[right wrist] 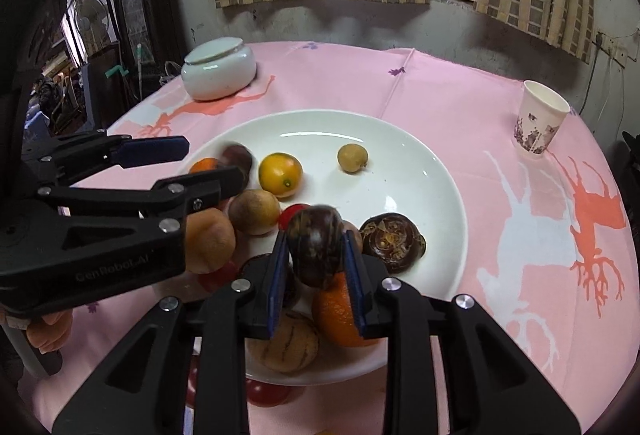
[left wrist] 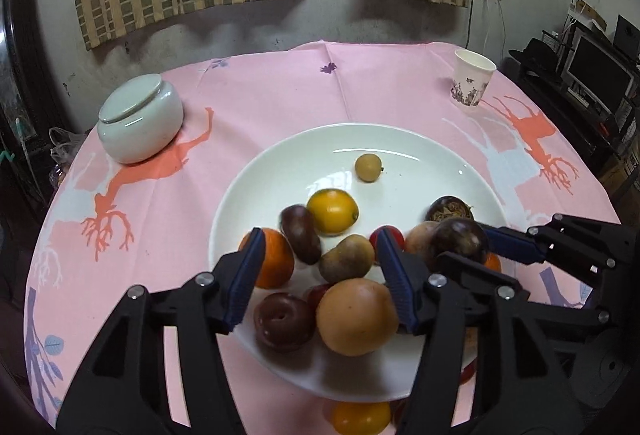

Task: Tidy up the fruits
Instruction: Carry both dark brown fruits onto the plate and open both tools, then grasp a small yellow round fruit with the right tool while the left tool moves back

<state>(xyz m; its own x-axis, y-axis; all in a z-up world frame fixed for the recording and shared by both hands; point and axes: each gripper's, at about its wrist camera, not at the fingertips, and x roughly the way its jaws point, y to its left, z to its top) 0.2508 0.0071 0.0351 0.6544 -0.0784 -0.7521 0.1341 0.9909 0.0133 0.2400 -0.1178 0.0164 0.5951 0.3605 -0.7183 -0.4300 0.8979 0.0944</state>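
Two grippers work over the white plate (left wrist: 276, 163) near the table's front edge. The right gripper (right wrist: 316, 267) pinches a dark purple round fruit (right wrist: 316, 247), likely a passion fruit, lifted above the pile, presumably to set it apart or add it. The left gripper (left wrist: 320, 275) hangs spread wide over a tan fruit (left wrist: 356, 315) and a plum (left wrist: 284, 321), gripping nothing, perhaps readying a pick. Several fruits lie off the plate at the front edge. "GenRobot.AI" reads faintly on the left gripper's body.
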